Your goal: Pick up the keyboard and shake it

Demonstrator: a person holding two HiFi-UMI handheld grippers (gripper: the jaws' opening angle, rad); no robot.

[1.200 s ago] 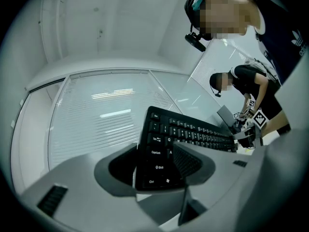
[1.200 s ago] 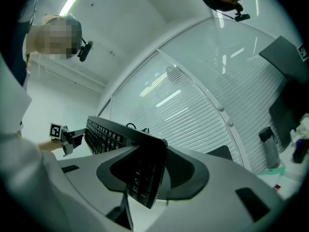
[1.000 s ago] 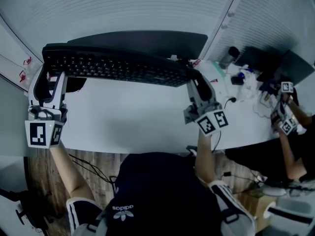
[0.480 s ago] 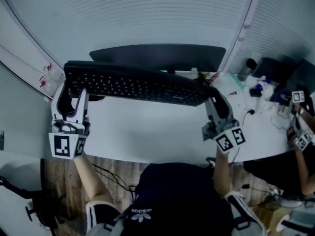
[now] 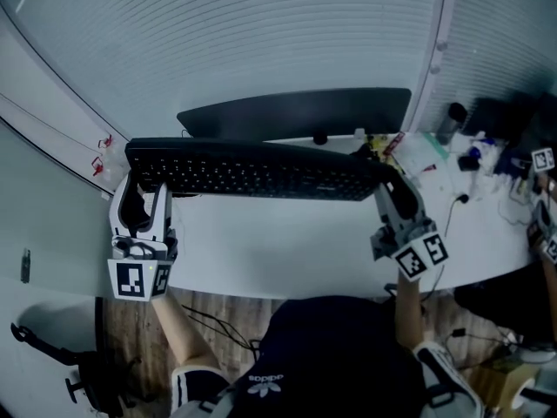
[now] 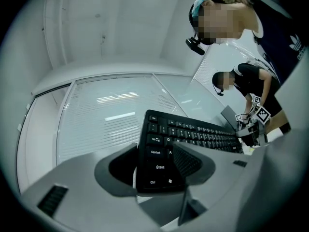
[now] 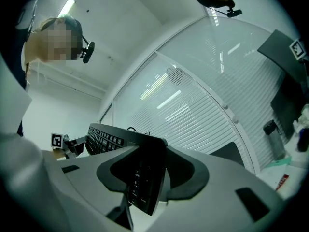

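A black keyboard (image 5: pixel 261 171) hangs in the air above the white desk (image 5: pixel 278 246), keys toward me and nearly level. My left gripper (image 5: pixel 139 181) is shut on its left end; in the left gripper view the pads (image 6: pixel 186 161) clamp the end with the Ctrl and Shift keys (image 6: pixel 157 168). My right gripper (image 5: pixel 392 185) is shut on the right end; in the right gripper view the keyboard (image 7: pixel 104 137) runs away to the left from between the jaws, and the gripper (image 7: pixel 147 175) pinches its edge.
A dark monitor (image 5: pixel 296 111) stands behind the keyboard, before a wall of blinds. Bottles, cables and small items (image 5: pixel 457 142) crowd the desk's right part. Another person's grippers (image 5: pixel 544 198) work at the right edge. A chair base (image 5: pixel 52 355) shows at lower left.
The whole scene, keyboard and grippers included, has slid right and down in the head view. The keyboard now looks a little more level. Both grips are unchanged.
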